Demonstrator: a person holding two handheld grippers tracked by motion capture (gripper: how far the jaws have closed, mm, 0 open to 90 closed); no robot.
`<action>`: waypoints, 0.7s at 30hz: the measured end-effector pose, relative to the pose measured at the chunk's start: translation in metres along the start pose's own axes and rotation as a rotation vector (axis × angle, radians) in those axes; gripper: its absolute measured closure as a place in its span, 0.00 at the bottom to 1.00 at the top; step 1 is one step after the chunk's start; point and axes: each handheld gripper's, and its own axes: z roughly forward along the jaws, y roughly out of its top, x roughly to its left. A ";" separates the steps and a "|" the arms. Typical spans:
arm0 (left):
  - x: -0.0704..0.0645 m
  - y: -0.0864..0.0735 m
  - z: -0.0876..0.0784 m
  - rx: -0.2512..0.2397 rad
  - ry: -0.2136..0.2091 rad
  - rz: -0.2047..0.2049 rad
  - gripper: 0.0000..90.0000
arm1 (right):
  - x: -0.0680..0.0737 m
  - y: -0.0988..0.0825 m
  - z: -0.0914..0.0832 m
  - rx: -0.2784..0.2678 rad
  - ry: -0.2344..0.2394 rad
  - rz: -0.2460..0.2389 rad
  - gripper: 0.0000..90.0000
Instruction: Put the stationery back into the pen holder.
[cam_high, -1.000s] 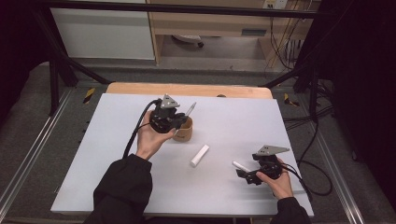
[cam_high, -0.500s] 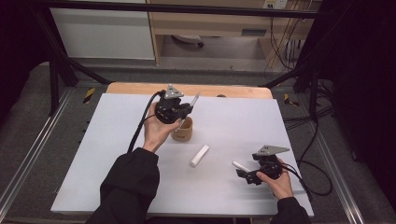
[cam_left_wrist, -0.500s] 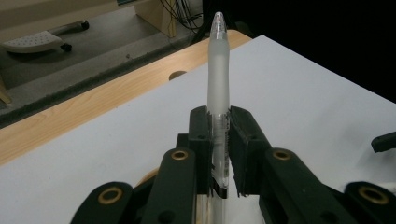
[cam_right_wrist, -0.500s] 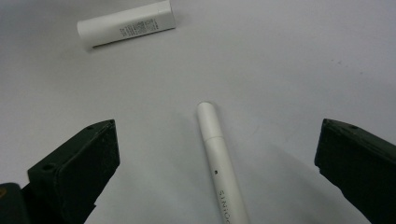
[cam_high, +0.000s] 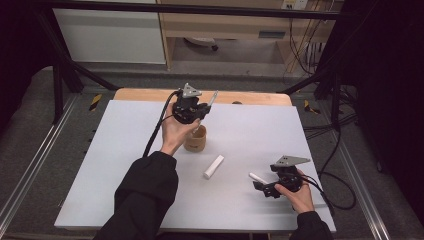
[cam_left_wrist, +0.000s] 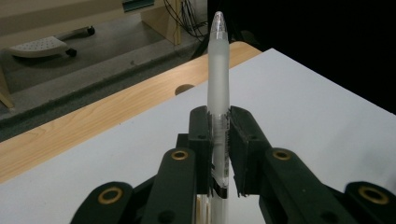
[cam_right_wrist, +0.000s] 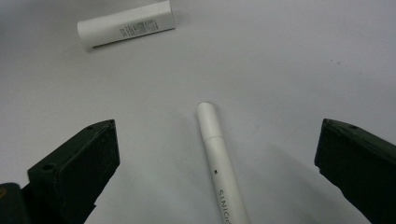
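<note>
The frosted pen (cam_left_wrist: 219, 88) is clamped between the jaws of the left hand-held gripper (cam_high: 200, 111), which is raised above the tabletop (cam_high: 125, 150) at the far centre, just over and slightly beyond the wooden cup (cam_high: 195, 140). In the left gripper view the pen stands upright between the two black pads, its clear tip pointing away from the gripper body and its lower end running down out of view. The cup stands upright near the person's left hand (cam_high: 174, 132); its interior cannot be read from the high view, so whether it holds anything cannot be told. Judged from this layout, the work is to collect the writing items into the cup: one pen is in hand and not yet lowered in, and two items remain on the tabletop. The white tube (cam_high: 214, 166) with printed text lies near the centre, well apart from the cup. The white pen (cam_right_wrist: 219, 158) lies at the near right, between the spread jaws of the right hand-held gripper (cam_high: 265, 186), which are apart and not touching it. The pen in the left hand-held gripper should be aligned over the cup opening before release.
</note>
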 end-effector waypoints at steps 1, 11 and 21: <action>0.001 -0.001 0.002 0.001 0.002 -0.004 0.88 | 0.000 0.000 0.000 0.000 0.000 0.003 0.01; 0.007 -0.009 0.024 0.016 0.002 -0.009 0.88 | 0.000 0.000 0.000 0.002 0.003 0.002 0.01; 0.014 -0.024 0.035 0.034 0.006 0.003 0.88 | 0.000 0.000 0.000 0.004 0.003 0.002 0.01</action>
